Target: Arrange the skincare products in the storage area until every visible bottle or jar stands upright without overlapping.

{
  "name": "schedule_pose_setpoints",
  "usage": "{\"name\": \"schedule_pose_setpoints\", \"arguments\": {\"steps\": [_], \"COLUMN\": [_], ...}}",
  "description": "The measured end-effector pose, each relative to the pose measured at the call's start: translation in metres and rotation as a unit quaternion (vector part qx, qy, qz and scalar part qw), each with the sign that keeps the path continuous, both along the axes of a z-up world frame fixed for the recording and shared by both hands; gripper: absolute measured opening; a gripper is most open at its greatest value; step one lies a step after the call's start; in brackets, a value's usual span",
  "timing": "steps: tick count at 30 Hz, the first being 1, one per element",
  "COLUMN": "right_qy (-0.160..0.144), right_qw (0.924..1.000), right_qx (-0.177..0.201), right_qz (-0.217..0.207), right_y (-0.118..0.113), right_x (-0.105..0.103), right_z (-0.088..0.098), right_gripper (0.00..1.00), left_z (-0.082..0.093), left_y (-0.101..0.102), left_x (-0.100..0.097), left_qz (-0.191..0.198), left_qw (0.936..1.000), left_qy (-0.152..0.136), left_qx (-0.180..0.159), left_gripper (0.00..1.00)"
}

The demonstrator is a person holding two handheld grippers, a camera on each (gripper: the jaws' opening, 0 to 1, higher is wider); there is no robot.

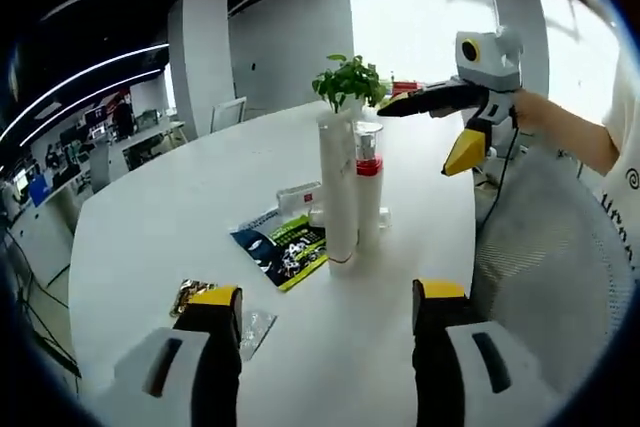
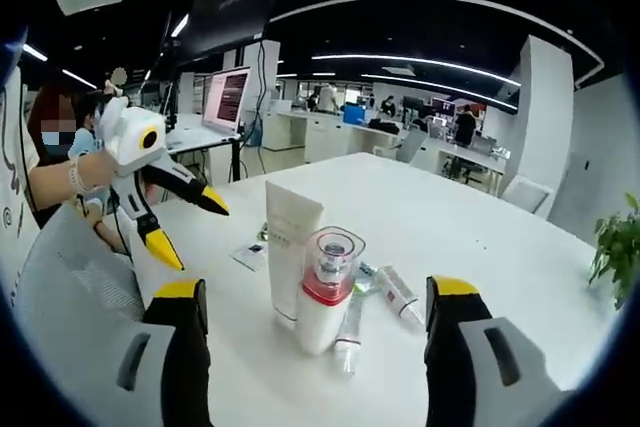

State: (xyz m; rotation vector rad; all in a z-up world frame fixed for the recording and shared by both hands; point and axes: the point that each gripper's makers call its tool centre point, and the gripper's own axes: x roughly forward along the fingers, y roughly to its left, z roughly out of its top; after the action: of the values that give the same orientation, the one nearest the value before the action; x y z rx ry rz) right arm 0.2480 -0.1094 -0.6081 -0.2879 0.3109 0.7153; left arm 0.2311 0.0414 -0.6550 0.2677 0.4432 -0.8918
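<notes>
On the white table a tall white tube stands upright, close beside a white bottle with a red band and clear cap. Both stand ahead of my open left gripper, whose jaws hold nothing. In the right gripper view the white tube and red-banded bottle stand just past my open right gripper. Two small white tubes lie flat behind the bottle. A person's hand holds the right gripper open above the table's far side. The left gripper hangs open at the left.
A green and black sachet lies flat by the tube's foot. A small gold packet and a clear wrapper lie near my left jaw. A potted plant stands behind. A grey mesh chair sits at the table's edge.
</notes>
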Motion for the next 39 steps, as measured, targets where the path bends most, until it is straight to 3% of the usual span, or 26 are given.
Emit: {"name": "schedule_pose_setpoints", "arguments": {"steps": [10, 19, 31, 39], "right_qy": [0.017, 0.023, 0.037, 0.041], "right_qw": [0.9994, 0.999, 0.9987, 0.9986], "right_qx": [0.001, -0.005, 0.003, 0.003], "right_qz": [-0.031, -0.037, -0.035, -0.033], "right_y": [-0.011, -0.013, -0.008, -0.006], "right_x": [-0.01, -0.017, -0.021, -0.023], "right_z": [-0.003, -0.006, -0.011, -0.013], "right_gripper": [0.99, 0.99, 0.99, 0.99], "left_z": [0.004, 0.004, 0.006, 0.008], "left_y": [0.012, 0.017, 0.018, 0.017], "left_x": [-0.009, -0.012, -0.012, -0.011], "left_qz": [0.02, 0.027, 0.033, 0.035], "left_qw": [0.9998, 0.9996, 0.9994, 0.9993], "left_qy": [0.004, 0.011, 0.003, 0.002], "left_qx": [-0.001, -0.004, -0.004, -0.009], "left_gripper": [0.77, 0.83, 0.99, 0.99]}}
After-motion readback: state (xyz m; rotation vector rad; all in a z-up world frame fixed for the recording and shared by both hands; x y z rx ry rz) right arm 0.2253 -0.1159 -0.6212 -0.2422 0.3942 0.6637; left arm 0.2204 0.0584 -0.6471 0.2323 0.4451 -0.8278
